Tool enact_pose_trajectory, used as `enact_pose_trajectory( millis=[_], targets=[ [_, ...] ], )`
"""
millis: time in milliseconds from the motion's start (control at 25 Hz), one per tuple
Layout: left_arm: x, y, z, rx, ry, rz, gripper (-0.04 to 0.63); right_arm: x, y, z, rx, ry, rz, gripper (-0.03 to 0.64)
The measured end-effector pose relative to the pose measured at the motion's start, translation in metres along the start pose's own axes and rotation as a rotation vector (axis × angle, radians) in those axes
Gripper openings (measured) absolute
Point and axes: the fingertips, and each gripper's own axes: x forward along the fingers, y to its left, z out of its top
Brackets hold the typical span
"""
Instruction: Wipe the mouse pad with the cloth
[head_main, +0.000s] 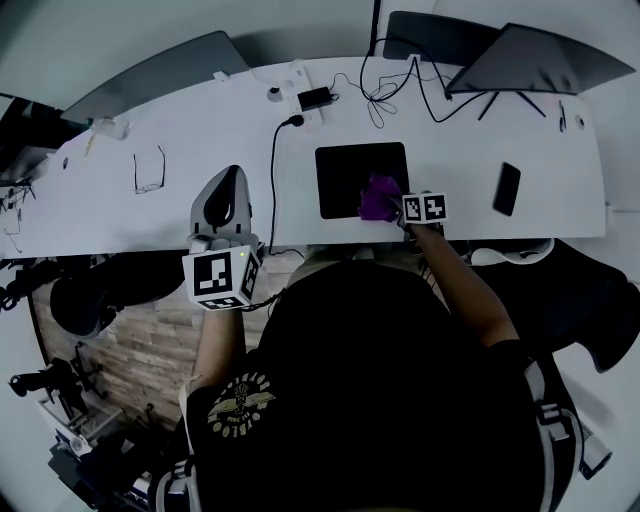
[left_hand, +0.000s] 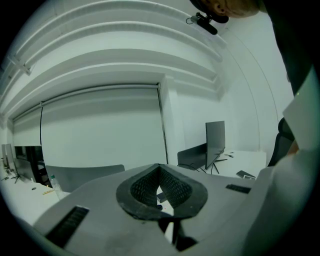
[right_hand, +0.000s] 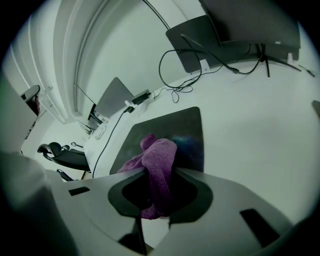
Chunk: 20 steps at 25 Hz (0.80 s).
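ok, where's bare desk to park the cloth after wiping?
Free: the strip between mouse pad and phone; also between glasses and the black cable, beyond the left gripper. Crowded: the back edge, with charger and tangled cords, and the pad's corner where the right gripper holds the cloth.

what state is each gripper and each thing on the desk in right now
left gripper: shut, nothing in it
right gripper: shut on the cloth
cloth: bunched up, resting on the mouse pad near its right front corner
mouse pad: flat on the desk, partly covered by the cloth
phone: lying flat, screen dark
glasses: lying on the desk, away from both grippers
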Motion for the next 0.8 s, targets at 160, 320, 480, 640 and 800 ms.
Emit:
enact_pose_trajectory(
  millis=[160, 320, 480, 640, 800],
  targets=[
    [0.004, -0.004, 0.002, -0.007, -0.016, -0.009, 0.002, -0.017, -0.029, -0.006, -0.002, 0.000, -0.070, 0.086],
    [0.004, -0.015, 0.003, -0.014, -0.024, -0.019, 0.002, -0.033, -0.051, -0.013, 0.013, -0.005, -0.108, 0.086],
    [0.001, -0.017, 0.012, -0.018, -0.043, -0.022, 0.002, -0.056, -0.039, -0.001, 0.007, -0.064, -0.081, 0.086],
    [-0.001, -0.016, 0.024, -0.020, -0.074, -0.019, 0.002, -0.095, -0.001, 0.036, -0.016, -0.199, 0.018, 0.086],
    [-0.001, -0.016, 0.036, -0.015, -0.088, -0.015, 0.002, -0.157, 0.059, 0.090, -0.067, -0.416, 0.192, 0.086]
  ],
)
